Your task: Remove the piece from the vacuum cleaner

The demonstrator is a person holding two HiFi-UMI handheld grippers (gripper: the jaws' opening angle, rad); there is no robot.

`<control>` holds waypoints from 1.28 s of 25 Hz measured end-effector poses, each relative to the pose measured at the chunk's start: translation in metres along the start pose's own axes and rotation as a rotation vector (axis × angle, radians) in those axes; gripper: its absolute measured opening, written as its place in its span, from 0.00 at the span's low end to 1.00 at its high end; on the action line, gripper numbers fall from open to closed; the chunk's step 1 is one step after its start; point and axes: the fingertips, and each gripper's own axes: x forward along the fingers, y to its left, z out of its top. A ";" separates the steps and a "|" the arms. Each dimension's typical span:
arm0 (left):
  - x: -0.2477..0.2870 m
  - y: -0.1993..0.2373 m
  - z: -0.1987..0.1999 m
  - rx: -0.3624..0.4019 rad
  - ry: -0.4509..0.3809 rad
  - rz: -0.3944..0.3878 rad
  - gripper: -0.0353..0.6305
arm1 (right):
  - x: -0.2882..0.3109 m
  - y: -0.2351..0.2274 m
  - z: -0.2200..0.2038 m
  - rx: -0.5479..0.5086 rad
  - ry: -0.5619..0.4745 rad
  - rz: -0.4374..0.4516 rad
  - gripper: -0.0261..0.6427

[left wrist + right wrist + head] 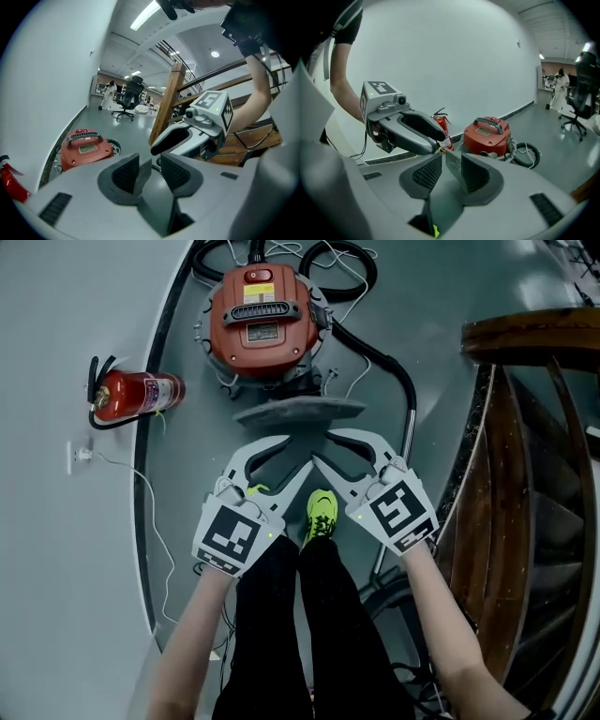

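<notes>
The red vacuum cleaner [261,320] stands on the grey floor ahead of me, also in the left gripper view [86,149] and the right gripper view [487,136]. A flat grey piece [300,411] lies level just in front of it, right past my fingertips. My left gripper [298,452] and right gripper [322,447] point at it from either side, tips nearly meeting. In each gripper view a thin edge of the piece [144,168] [453,164] shows between the pads, lying against one pad, with a gap on its other side. Both grippers stand open.
A red fire extinguisher [136,395] lies left of the vacuum by the curved wall. A black hose [394,371] and white cables run round the vacuum. A wooden stair railing [525,334] fills the right. The person's legs and green shoe [322,512] are below the grippers.
</notes>
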 end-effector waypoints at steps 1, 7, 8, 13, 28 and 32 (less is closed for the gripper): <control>0.003 0.004 -0.004 -0.004 0.002 0.005 0.26 | 0.005 -0.003 -0.003 -0.004 0.001 -0.001 0.23; 0.016 0.021 -0.027 -0.027 0.006 0.026 0.28 | 0.028 -0.013 -0.018 -0.018 0.021 -0.006 0.24; 0.018 0.022 -0.029 -0.028 0.012 0.022 0.28 | 0.030 -0.014 -0.020 -0.020 0.027 -0.006 0.24; 0.029 0.035 -0.036 -0.008 0.046 0.016 0.29 | 0.043 -0.026 -0.025 -0.028 0.047 -0.025 0.25; 0.059 0.068 -0.068 0.020 0.096 0.041 0.40 | 0.077 -0.055 -0.050 -0.119 0.149 -0.049 0.34; 0.067 0.074 -0.071 0.036 0.113 0.050 0.44 | 0.080 -0.063 -0.055 -0.130 0.175 -0.059 0.36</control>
